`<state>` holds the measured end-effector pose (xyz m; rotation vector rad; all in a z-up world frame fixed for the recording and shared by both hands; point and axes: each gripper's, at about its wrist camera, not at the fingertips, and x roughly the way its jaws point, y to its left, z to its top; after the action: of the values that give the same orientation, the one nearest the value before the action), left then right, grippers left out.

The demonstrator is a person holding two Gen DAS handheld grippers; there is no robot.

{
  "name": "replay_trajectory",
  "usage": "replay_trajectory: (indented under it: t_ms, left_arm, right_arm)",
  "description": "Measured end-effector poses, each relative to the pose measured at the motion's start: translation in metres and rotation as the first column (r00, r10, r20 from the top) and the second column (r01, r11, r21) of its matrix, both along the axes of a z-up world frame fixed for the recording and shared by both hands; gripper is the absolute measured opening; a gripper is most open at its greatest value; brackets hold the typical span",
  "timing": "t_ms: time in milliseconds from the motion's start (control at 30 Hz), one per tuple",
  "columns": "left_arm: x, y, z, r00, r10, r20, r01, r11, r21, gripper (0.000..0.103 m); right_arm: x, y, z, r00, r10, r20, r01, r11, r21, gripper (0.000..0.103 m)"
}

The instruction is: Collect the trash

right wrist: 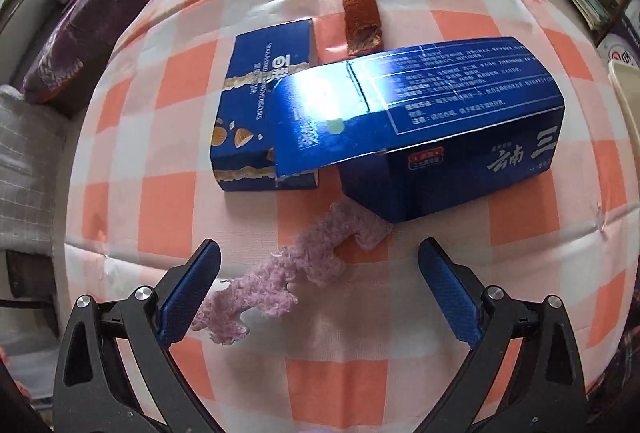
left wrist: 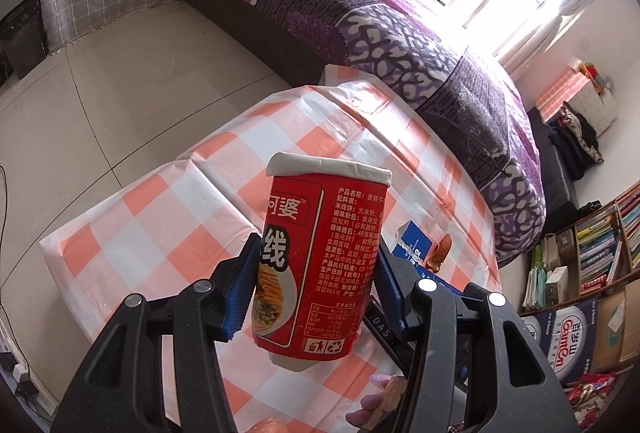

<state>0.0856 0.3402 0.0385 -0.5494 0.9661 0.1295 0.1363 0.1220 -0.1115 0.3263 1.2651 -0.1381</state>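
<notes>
Red cardboard fills the middle of my left wrist view: an instant rice-noodle cup [left wrist: 318, 257], tilted, is clamped between the blue pads of my left gripper [left wrist: 316, 275], its white lid rim uppermost and its base lifted clear of the orange-and-white checked tablecloth [left wrist: 132, 233]. Behind the cup I see only a corner of a blue box [left wrist: 414, 243] and part of an orange-brown scrap [left wrist: 440, 253]; the cup hides the rest. Fingers [left wrist: 370, 407] with a pale nail show at the bottom edge, cut off. A purple patterned bed [left wrist: 400, 45] lies beyond the table.

From my right wrist view, my right gripper [right wrist: 320, 289] hangs above the cloth [right wrist: 340, 385] with its jaws wide apart, holding nothing. A fuzzy lilac strip [right wrist: 288, 273] lies between and just ahead of them, one end tucked behind the left pad. Farther on, a large blue carton [right wrist: 440, 137] has its open flap overlapping a flattened blue biscuit box [right wrist: 256, 105], covering part of its print. A brown half-eaten snack roll [right wrist: 362, 17] rests just behind them.
</notes>
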Motion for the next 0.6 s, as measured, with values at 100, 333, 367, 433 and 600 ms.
replay_trajectory:
  t_ms: [100, 333, 367, 433, 600]
  left_arm:
    - [-0.001, 0.006, 0.003, 1.000, 0.012, 0.011, -0.012, 1.000, -0.018, 0.053]
    - [0.002, -0.002, -0.001, 1.000, 0.003, -0.002, -0.003, 1.000, -0.009, 0.053]
    - [0.002, -0.005, -0.001, 1.000, 0.002, -0.004, -0.002, 1.000, 0.001, 0.053]
    - [0.004, -0.009, -0.004, 1.000, 0.001, -0.011, -0.001, 1.000, 0.017, 0.053]
    - [0.012, -0.026, -0.010, 0.999, -0.016, -0.031, 0.017, 0.999, 0.045, 0.053]
  right_arm:
    - [-0.012, 0.008, 0.005, 0.993, 0.115, 0.032, -0.113, 0.992, -0.061, 0.049]
    - [-0.049, -0.014, 0.010, 0.922, 0.383, 0.054, -0.386, 0.919, 0.084, 0.028]
    - [-0.055, -0.016, 0.012, 0.907, 0.417, 0.061, -0.421, 0.903, 0.081, 0.028]
    - [-0.067, -0.024, 0.021, 0.877, 0.474, 0.083, -0.479, 0.875, 0.068, 0.028]
    - [-0.081, -0.047, 0.049, 0.830, 0.535, 0.159, -0.550, 0.833, 0.067, 0.022]
